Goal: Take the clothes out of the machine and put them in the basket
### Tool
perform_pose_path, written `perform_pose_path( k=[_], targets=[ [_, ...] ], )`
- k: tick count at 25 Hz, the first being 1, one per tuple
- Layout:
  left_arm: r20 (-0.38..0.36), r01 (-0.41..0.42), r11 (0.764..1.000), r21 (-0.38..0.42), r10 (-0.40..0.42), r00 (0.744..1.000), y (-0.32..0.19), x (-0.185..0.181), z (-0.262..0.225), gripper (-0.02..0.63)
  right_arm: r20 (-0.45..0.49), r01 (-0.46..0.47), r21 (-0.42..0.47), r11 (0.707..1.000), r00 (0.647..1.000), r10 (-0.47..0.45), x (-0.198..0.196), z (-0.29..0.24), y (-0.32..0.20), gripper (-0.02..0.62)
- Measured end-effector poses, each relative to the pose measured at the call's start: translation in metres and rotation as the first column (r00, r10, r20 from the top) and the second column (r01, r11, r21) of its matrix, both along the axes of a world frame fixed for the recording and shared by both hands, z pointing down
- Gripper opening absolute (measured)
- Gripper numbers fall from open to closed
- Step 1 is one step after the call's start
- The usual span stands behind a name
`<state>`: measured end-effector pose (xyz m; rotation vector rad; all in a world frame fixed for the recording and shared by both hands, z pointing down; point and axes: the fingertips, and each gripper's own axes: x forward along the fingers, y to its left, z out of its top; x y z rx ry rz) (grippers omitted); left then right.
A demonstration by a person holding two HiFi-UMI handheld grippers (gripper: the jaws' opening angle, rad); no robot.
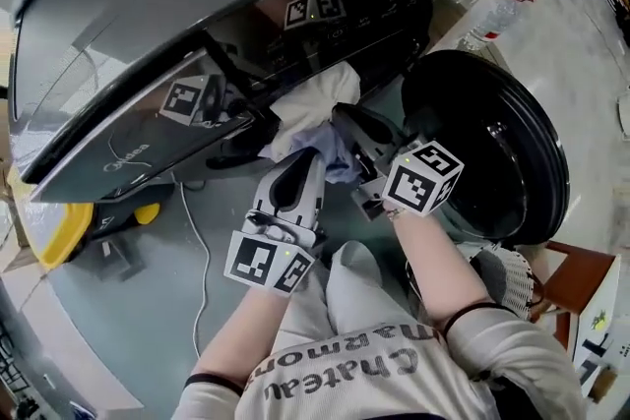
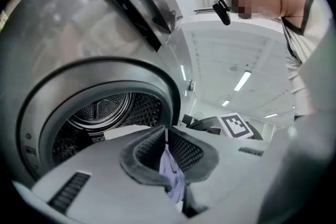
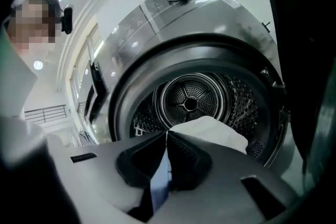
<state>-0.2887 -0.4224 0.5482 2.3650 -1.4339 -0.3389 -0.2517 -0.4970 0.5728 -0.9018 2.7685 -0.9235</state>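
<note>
Just outside the washing machine's steel drum (image 3: 191, 99) hangs a pale garment (image 1: 313, 103), pinched by both the left gripper (image 2: 167, 136) and the right gripper (image 3: 167, 139); the round black door (image 1: 502, 152) stands open beside them.

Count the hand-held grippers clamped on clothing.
2. The left hand-held gripper pinches pale blue cloth before the machine's open drum; the right hand-held gripper pinches that cloth alongside it.

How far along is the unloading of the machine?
Done: door open, and the visible drum shows no other clothes. In hand: left gripper and right gripper are both shut on pale clothing outside the opening. Left: putting it in the basket, unseen here.
</note>
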Motion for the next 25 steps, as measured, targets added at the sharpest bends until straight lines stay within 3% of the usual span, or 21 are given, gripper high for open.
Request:
perform_pose_path(
  k=[6, 12, 17, 25],
  targets=[
    [-0.036, 0.091, 0.994, -0.062, -0.094, 0.995, 0.025, 0.004, -0.062, 0.011, 0.002, 0.037, -0.076, 0.996, 0.999, -0.036, 0.013, -0.061, 0.023, 0.032],
    [-0.002, 0.153, 0.982, -0.114, -0.155, 0.988, 0.056, 0.018, -0.124, 0.012, 0.048, 0.105, -0.117, 0.988, 0.994, -0.1, 0.026, -0.124, 0.054, 0.032],
    [0.007, 0.2, 0.976, -0.084, -0.2, 0.98, 0.075, 0.015, -0.191, 0.012, 0.068, 0.134, -0.084, 0.987, 0.989, -0.128, 0.033, -0.186, 0.077, 0.032],
    [0.038, 0.202, 0.979, -0.011, -0.201, 0.979, 0.109, 0.014, -0.289, 0.011, 0.121, 0.094, 0.017, 0.995, 0.988, -0.096, 0.044, -0.299, 0.12, 0.032]
  ],
)
